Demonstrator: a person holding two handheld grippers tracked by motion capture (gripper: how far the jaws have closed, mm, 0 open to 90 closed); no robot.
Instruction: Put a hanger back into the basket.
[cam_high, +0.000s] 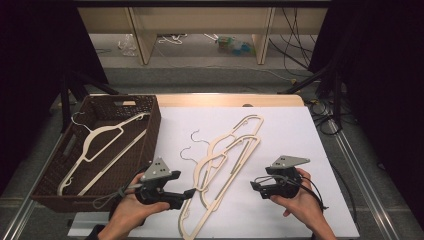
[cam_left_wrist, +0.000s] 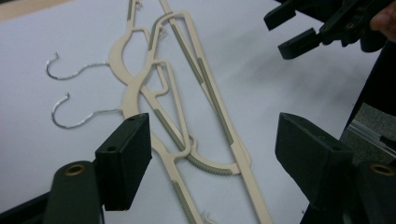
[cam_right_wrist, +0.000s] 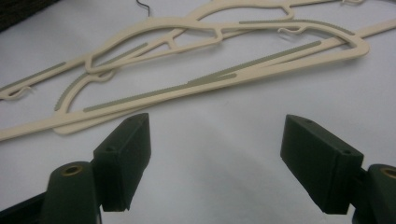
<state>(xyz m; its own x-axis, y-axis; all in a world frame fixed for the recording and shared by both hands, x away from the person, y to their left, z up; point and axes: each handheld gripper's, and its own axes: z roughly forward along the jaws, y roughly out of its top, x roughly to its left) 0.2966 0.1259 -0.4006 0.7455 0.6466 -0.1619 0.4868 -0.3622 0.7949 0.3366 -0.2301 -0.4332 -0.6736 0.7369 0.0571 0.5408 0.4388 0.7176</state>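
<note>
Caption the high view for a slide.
Open left gripper and right gripper flank two overlapping hangers on white sheet; third hanger in basket.

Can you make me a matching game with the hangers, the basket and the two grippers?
Things:
1. basket
2. two overlapping hangers
3. left gripper
4. single hanger

Places or states:
A. on the white sheet, between the grippers
B. inside the basket
C. brown, at the table's left side
D. open, next to the lower end of the overlapping hangers

Pairs: 1-C, 2-A, 3-D, 4-B
</note>
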